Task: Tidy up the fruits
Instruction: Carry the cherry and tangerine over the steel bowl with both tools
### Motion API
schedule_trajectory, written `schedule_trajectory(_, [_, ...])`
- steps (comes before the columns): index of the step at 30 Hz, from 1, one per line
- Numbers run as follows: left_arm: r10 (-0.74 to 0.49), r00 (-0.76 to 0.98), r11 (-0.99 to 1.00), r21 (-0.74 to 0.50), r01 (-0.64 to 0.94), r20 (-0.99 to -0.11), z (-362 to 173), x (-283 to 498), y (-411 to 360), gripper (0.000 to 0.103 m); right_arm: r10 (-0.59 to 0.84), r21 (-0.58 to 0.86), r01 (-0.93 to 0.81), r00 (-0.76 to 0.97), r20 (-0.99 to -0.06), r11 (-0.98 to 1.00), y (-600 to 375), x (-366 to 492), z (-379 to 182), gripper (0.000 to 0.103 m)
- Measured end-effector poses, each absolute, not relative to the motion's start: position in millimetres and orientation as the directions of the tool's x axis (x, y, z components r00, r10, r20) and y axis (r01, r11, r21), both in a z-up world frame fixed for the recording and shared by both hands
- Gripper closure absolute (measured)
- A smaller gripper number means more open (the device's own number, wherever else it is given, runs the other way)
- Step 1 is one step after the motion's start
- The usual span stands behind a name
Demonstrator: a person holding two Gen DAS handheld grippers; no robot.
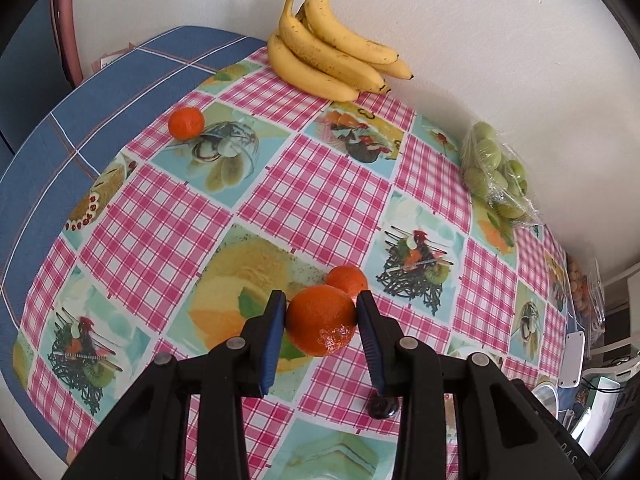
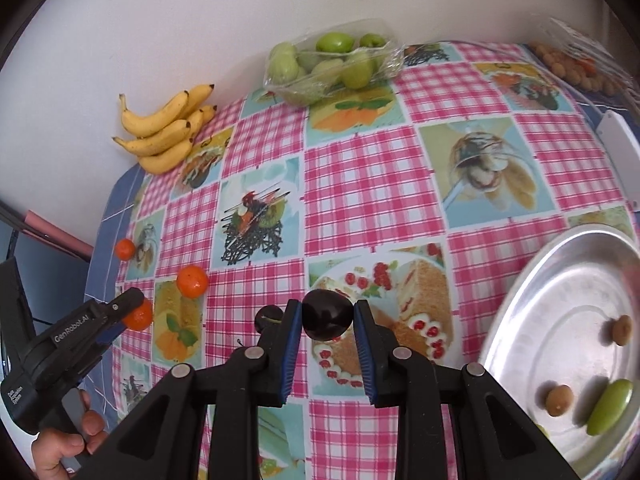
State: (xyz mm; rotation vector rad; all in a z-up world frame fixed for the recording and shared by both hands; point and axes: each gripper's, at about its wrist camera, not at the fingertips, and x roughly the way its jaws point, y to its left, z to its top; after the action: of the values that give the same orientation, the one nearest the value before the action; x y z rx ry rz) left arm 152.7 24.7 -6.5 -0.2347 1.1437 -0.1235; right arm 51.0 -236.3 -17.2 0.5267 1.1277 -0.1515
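Note:
My left gripper [image 1: 321, 300] is shut on an orange mandarin [image 1: 320, 322], lifted off the checked tablecloth. A second mandarin [image 1: 347, 278] lies just behind it and a third [image 1: 186, 121] sits far left. My right gripper [image 2: 327, 308] is shut on a dark plum [image 2: 327, 316], held above the cloth. Another dark plum [image 2: 269, 317] lies on the table just left of its fingers. At the right stands a round metal tray [image 2: 560, 280] with two small brown fruits [image 2: 560, 400] and a green fruit [image 2: 610, 406] in it.
A bunch of bananas [image 1: 332, 56] leans at the wall. A clear pack of green fruits [image 2: 332, 64] sits at the back edge, and a bag of small brown fruits [image 2: 572, 60] at the back right. A person's hand [image 2: 60, 448] holds the left gripper.

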Motion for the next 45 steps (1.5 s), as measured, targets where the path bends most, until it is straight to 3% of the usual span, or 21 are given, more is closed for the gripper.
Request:
schedule_trajectory(29, [-0.307,0.373,0.935,-0.205,0.289,-0.875,15,93,-114,0.066,-0.111,0.150,0.643,0.347,-0.931,0.751,-357,-33,-4,0.075])
schedule_trajectory(45, [-0.401,0.181,0.801,-0.247,0.546,-0.898,-6,22,-225,0.066,-0.123,0.178,0.726,0.341,-0.932,0.665,-395,-71,-9,0.074])
